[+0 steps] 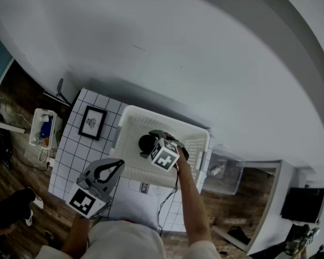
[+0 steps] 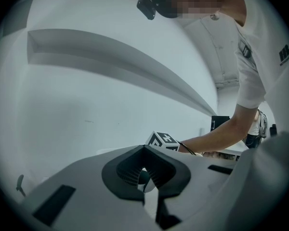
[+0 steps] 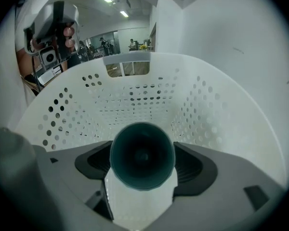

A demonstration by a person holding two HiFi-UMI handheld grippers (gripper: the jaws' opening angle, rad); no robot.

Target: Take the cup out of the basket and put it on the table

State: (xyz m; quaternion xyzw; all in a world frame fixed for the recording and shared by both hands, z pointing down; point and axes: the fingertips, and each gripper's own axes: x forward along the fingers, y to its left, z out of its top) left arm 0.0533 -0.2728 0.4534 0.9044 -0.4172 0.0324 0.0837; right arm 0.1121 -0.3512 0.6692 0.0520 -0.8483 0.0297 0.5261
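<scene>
At the left of the white tiled table (image 1: 70,163) lies a framed picture (image 1: 92,122), and nearer, over the table's near-left edge, the left gripper (image 2: 145,173) hangs about level with its jaws drawn together on nothing. To its right, mid-table, stands the white perforated basket (image 1: 130,115). Into it the right gripper (image 3: 142,163) reaches steeply downward, jaws set wide with both pads against the sides of the dark cup (image 1: 147,143), which is inside the basket, its mouth facing back along the jaws.
</scene>
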